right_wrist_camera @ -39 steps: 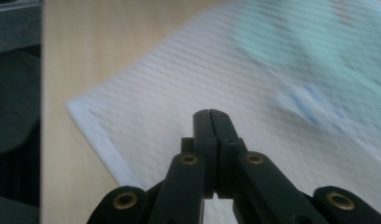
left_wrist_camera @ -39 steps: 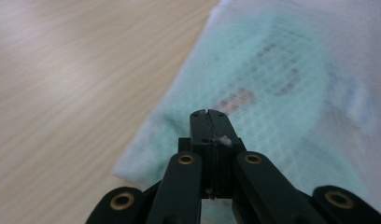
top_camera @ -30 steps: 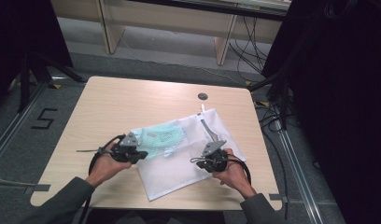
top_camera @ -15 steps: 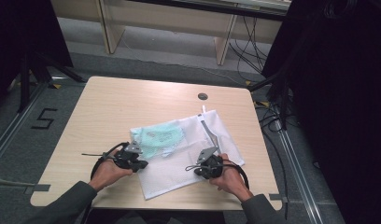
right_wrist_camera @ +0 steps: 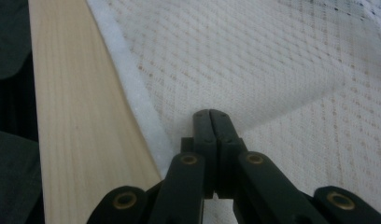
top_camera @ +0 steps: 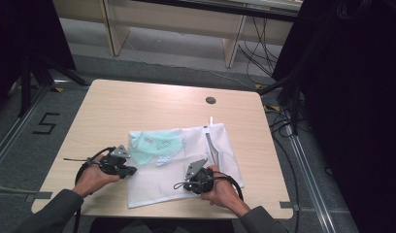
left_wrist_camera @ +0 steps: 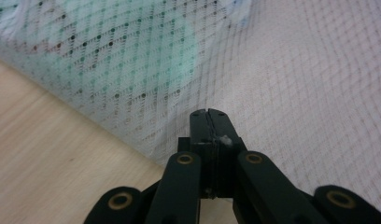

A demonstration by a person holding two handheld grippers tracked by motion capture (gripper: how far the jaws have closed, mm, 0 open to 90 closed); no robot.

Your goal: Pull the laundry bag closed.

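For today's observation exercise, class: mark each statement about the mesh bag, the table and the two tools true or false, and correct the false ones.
1. The white mesh laundry bag lies flat on the light wooden table. True.
2. A red cloth sits inside the bag. False: the pale green cloth does.
3. The left tool has its jaws closed. True.
4. The right tool is wide open. False: its jaws are together.
5. The bag's grey zipper runs along its right side. True.

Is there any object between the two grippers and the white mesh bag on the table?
Nothing visible stands between them. The left gripper has its jaws closed at the edge of the white mesh bag, and the right gripper has its jaws closed over the bag's near part. A green cloth lies inside the bag.
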